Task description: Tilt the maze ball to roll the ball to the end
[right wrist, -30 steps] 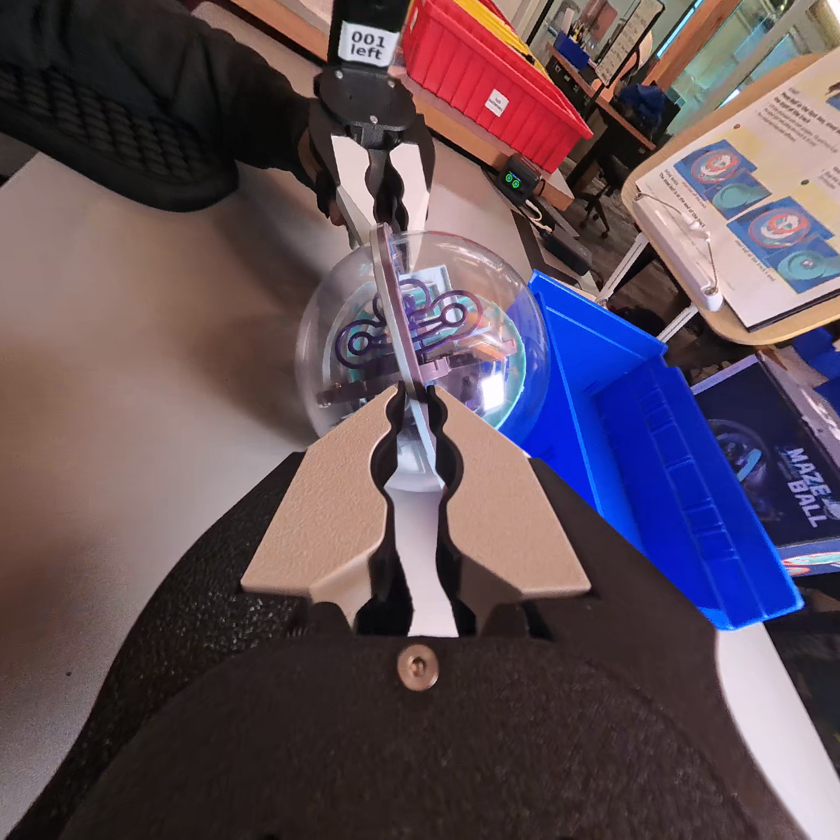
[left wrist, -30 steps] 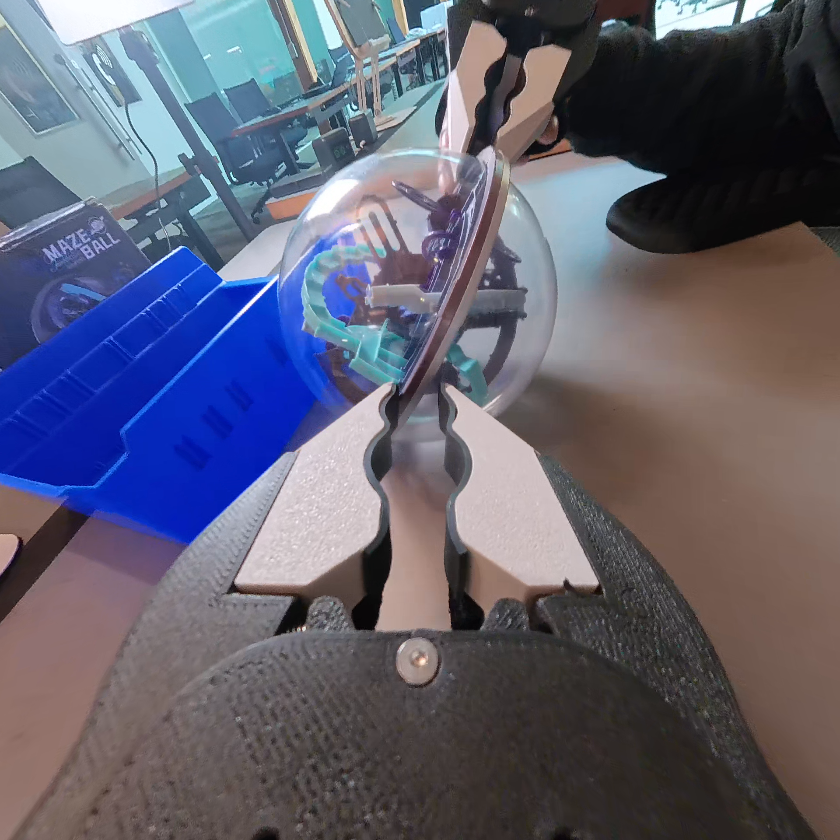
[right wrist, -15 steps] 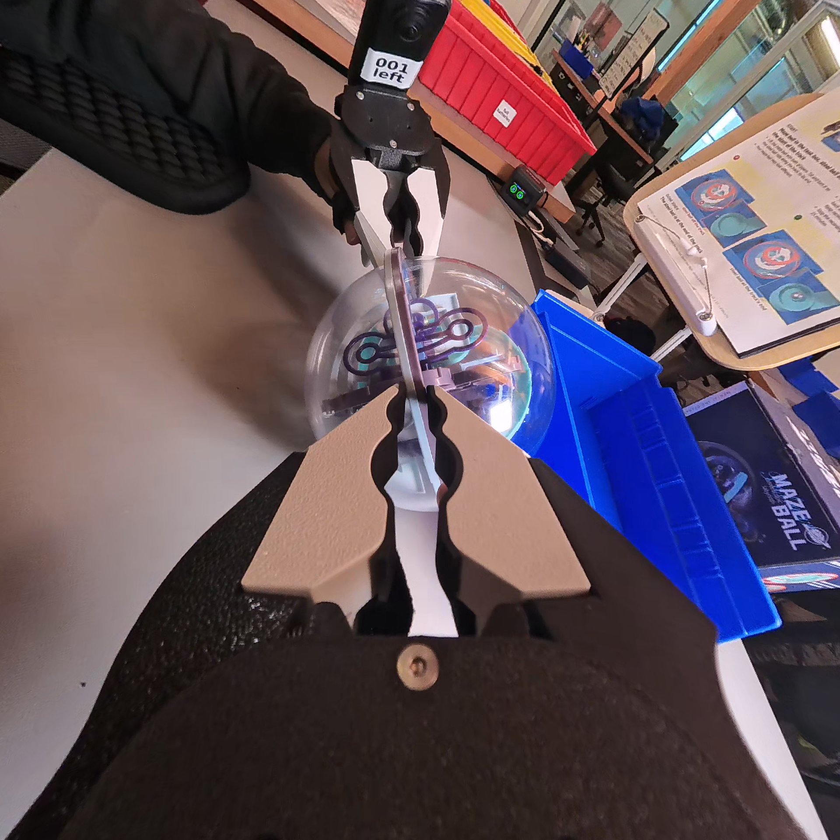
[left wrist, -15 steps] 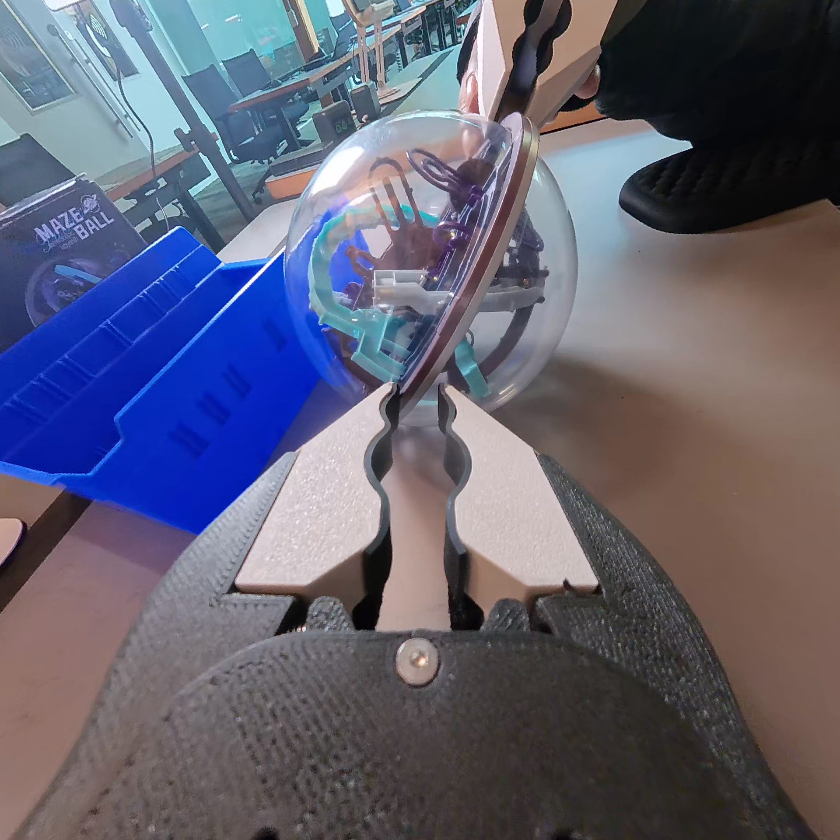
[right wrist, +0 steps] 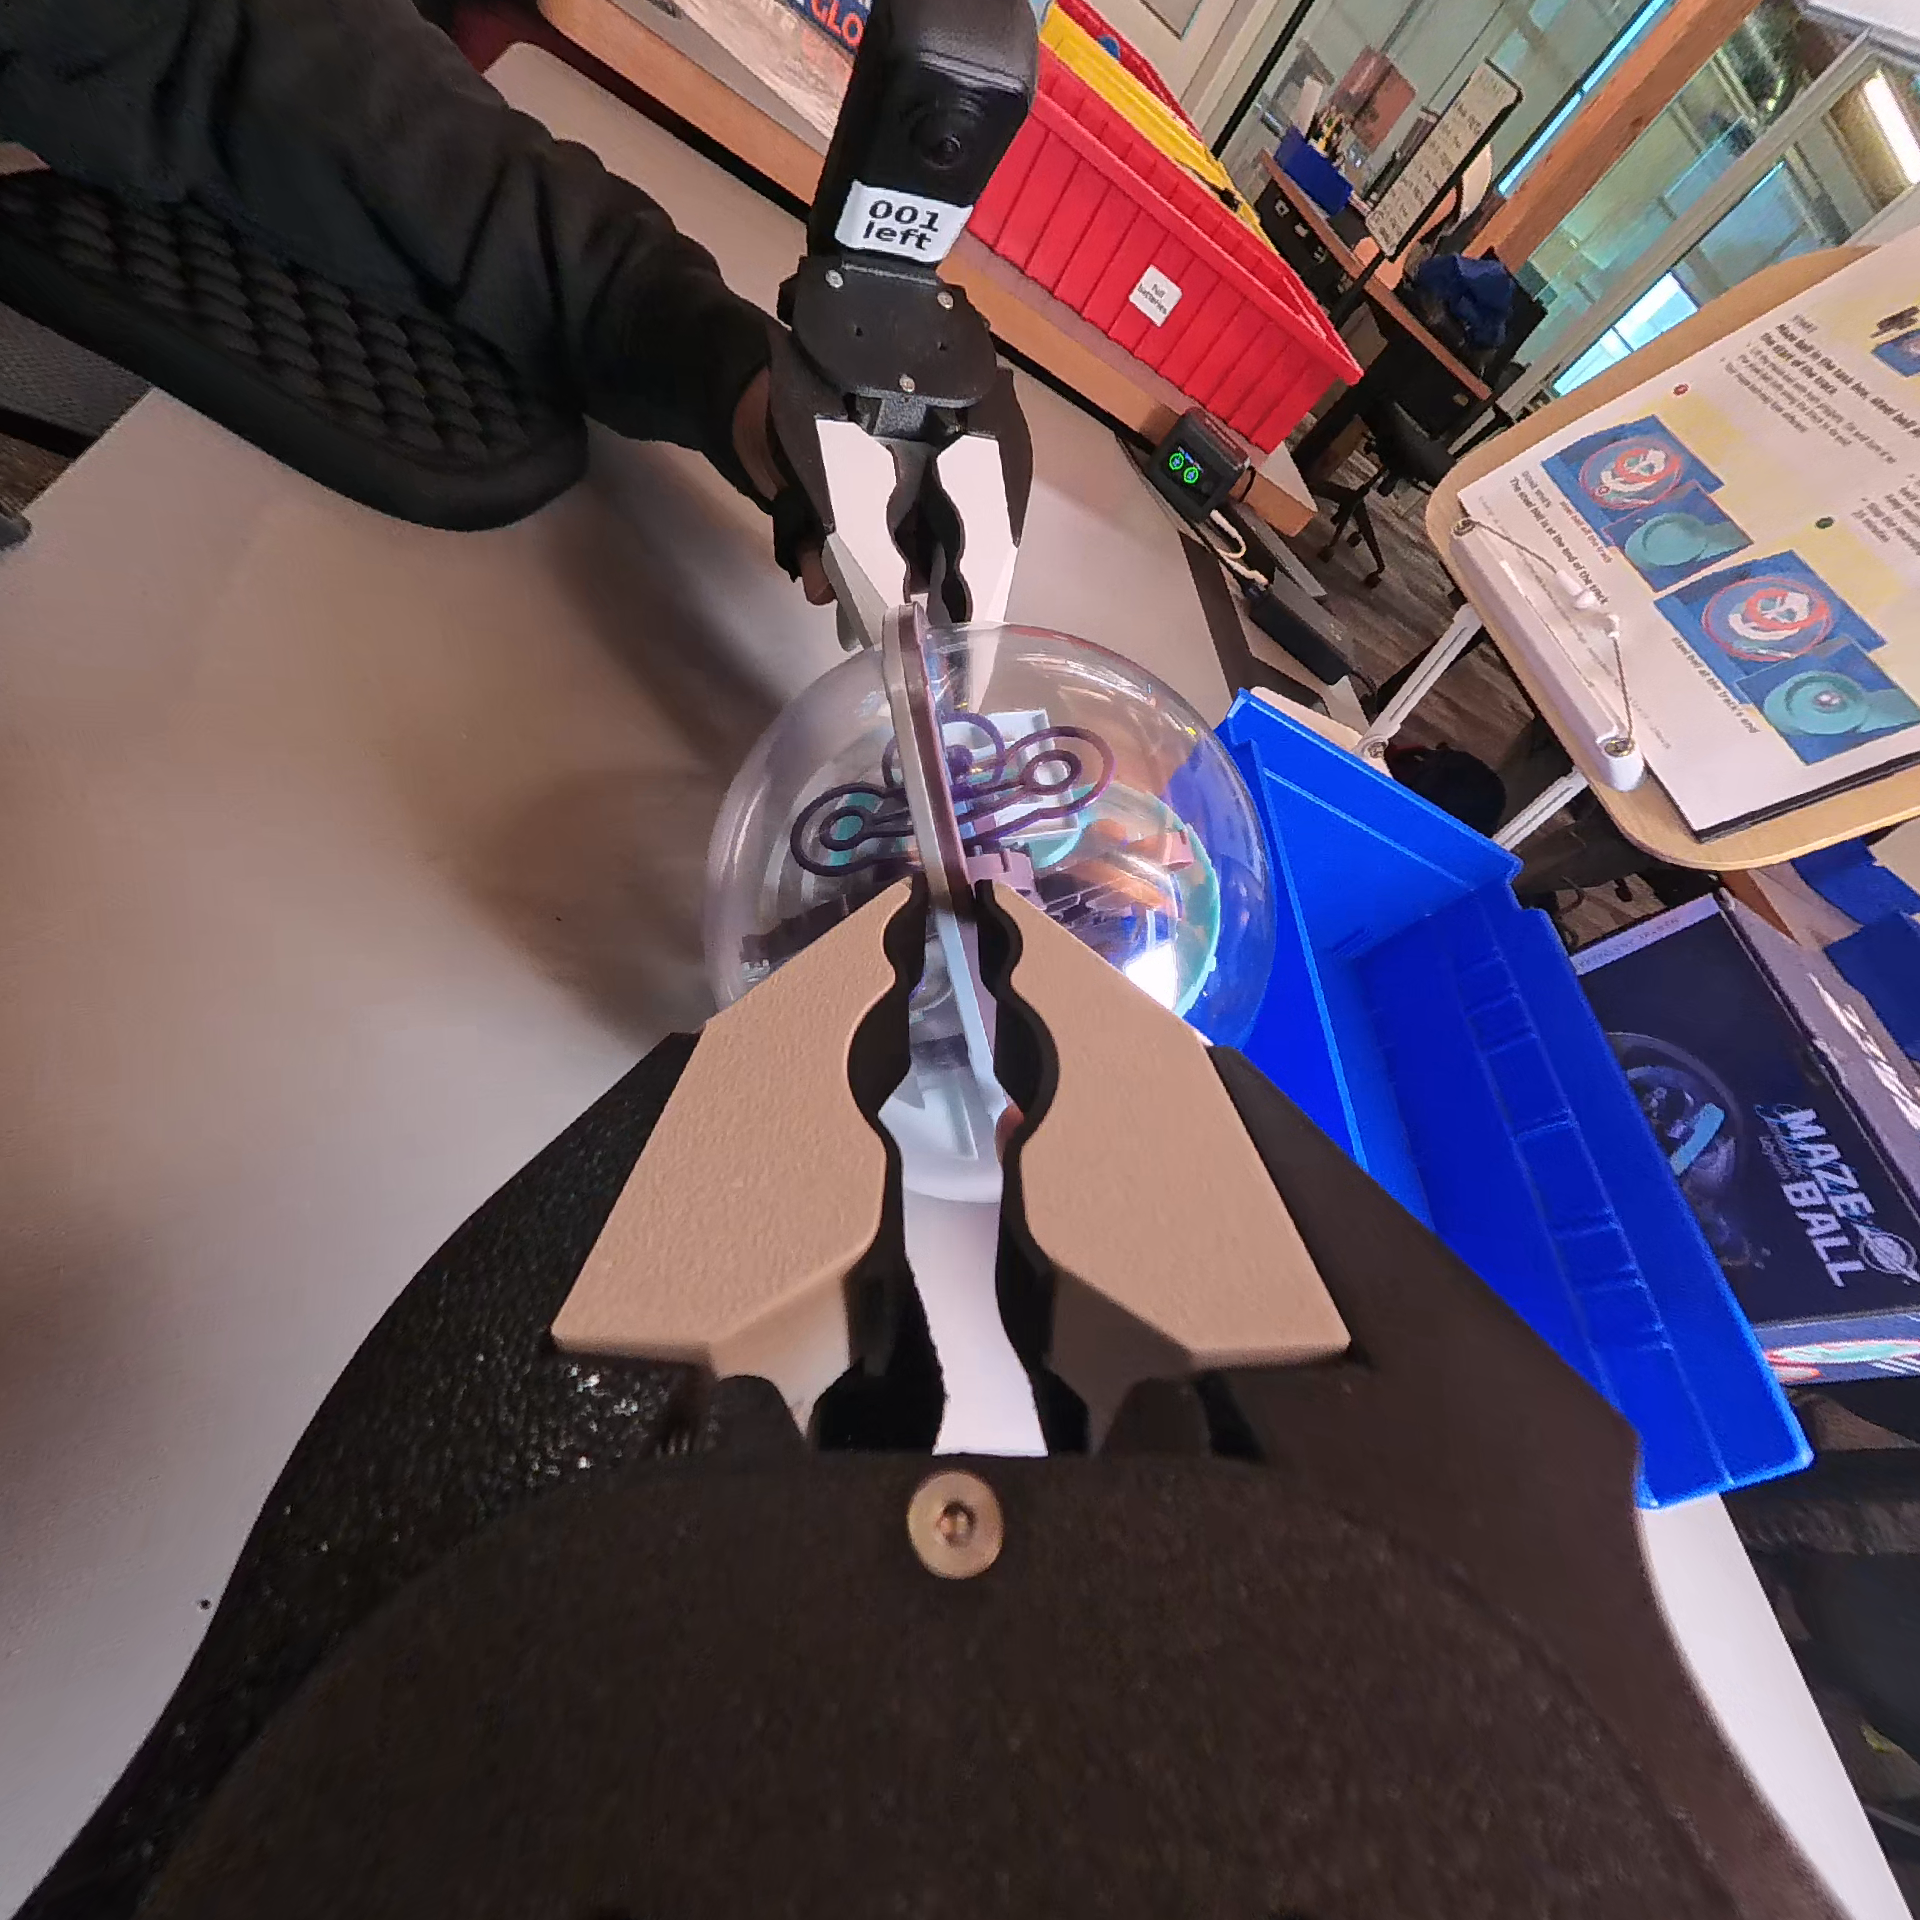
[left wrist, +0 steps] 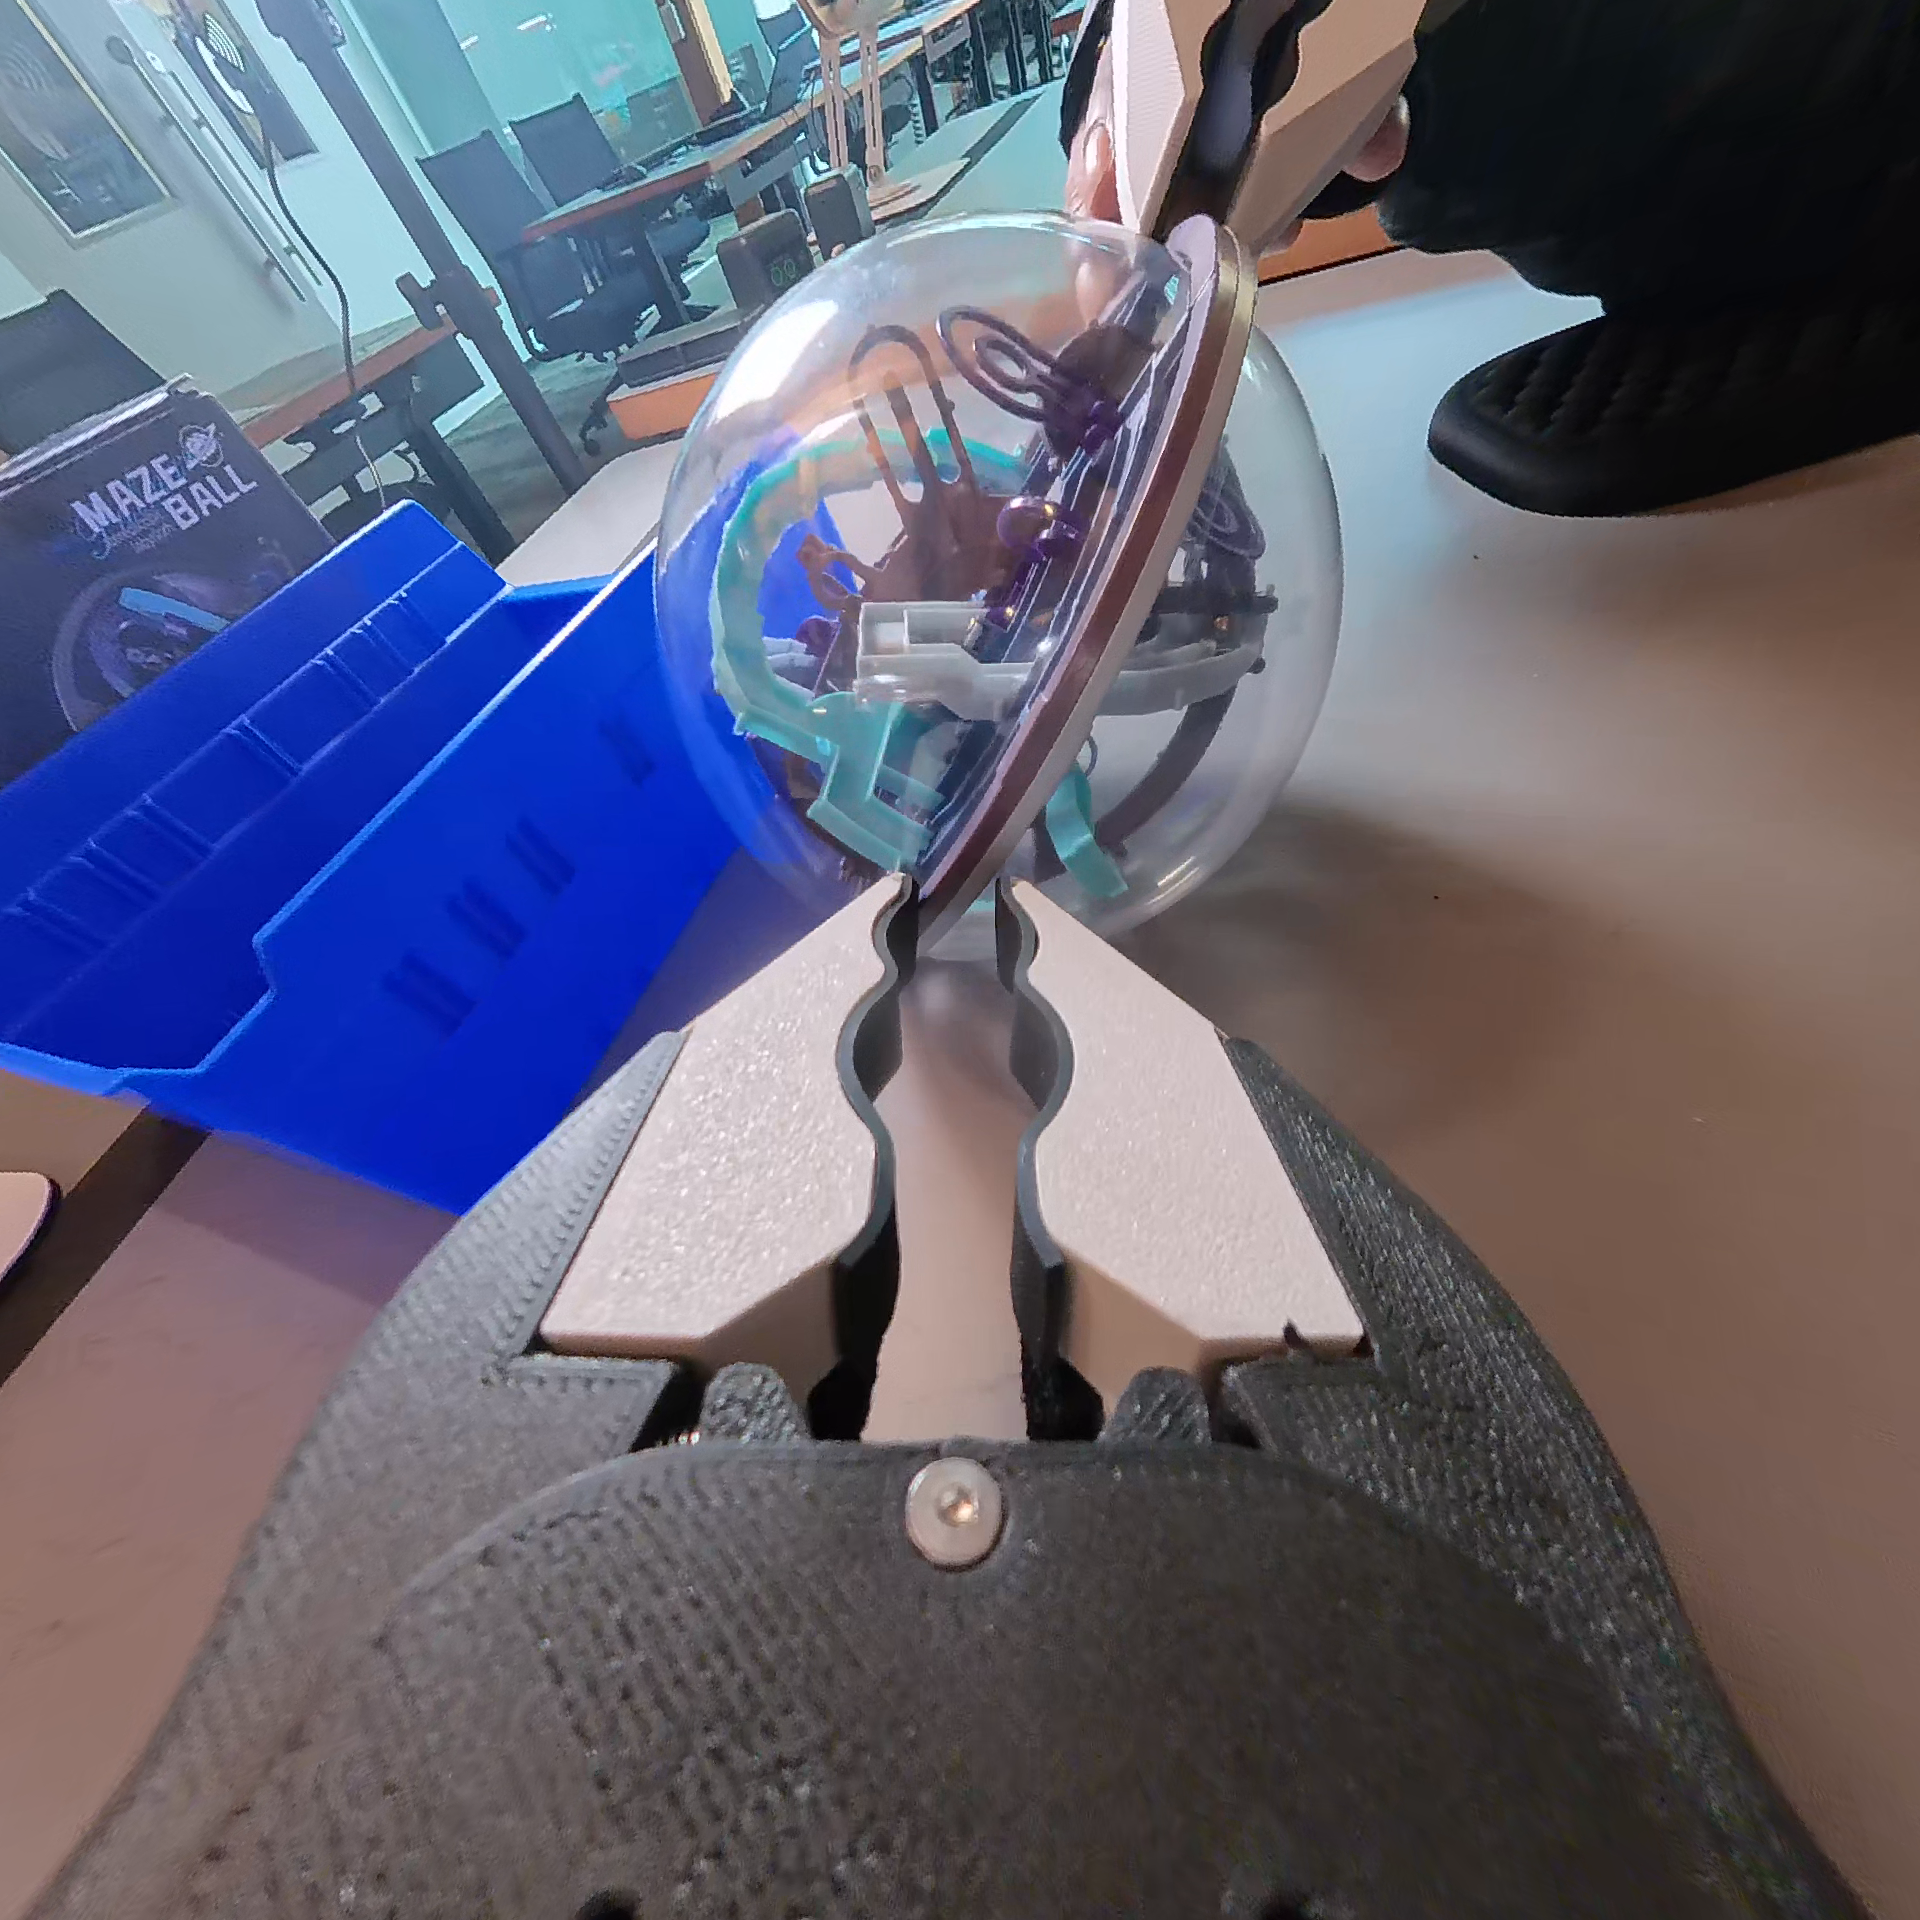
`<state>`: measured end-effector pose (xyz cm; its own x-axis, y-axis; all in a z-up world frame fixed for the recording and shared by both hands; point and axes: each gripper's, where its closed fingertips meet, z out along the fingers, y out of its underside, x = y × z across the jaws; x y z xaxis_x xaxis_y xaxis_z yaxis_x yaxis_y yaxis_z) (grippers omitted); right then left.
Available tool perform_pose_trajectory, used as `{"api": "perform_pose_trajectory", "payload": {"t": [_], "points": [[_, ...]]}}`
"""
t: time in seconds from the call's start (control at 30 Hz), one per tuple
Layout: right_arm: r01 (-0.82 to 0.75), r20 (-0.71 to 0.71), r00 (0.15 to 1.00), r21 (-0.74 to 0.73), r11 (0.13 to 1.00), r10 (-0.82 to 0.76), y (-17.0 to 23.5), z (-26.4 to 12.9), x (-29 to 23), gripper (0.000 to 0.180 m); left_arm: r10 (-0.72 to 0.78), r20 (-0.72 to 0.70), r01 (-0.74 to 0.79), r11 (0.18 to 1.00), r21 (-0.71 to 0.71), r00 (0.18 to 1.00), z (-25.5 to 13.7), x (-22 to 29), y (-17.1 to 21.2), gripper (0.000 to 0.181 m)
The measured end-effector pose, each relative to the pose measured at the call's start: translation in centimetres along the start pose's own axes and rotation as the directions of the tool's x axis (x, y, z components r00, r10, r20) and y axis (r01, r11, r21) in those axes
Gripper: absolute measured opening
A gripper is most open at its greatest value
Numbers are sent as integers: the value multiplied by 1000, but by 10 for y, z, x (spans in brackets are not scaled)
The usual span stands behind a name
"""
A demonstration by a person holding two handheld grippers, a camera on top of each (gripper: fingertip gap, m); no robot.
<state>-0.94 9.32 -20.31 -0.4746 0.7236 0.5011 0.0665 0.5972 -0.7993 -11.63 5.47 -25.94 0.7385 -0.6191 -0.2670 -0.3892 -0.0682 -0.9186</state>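
The maze ball [left wrist: 997, 561] is a clear sphere with teal, purple and grey tracks inside and a dark rim around its middle. It is held above the table, rim tilted to the right in the left wrist view. My left gripper [left wrist: 954, 902] is shut on the rim's near end; it also shows far off in the right wrist view [right wrist: 914, 613]. My right gripper [right wrist: 951, 896] is shut on the rim of the maze ball [right wrist: 987, 862]; it shows at the top of the left wrist view [left wrist: 1195, 213]. The small rolling ball inside cannot be made out.
A blue bin [left wrist: 312, 883] stands beside the sphere; it is on the right in the right wrist view [right wrist: 1507, 1091]. A dark product box [right wrist: 1787, 1122] lies beyond it. A red bin [right wrist: 1143, 260], an instruction board [right wrist: 1714, 582] and a dark sleeve [left wrist: 1662, 260] are nearby.
The sphere has been lifted and tilted further, its rim leaning more to the right in the left wrist view. Both grippers stayed shut on the rim.
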Motion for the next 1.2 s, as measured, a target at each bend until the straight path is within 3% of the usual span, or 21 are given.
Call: {"api": "perform_pose_trajectory", "payload": {"t": [1.2], "points": [[-18,-9,1000,3,1000,18,-3,1,3,7,5,-25,-5,1000,-1,1000,4,7,-1,14]]}}
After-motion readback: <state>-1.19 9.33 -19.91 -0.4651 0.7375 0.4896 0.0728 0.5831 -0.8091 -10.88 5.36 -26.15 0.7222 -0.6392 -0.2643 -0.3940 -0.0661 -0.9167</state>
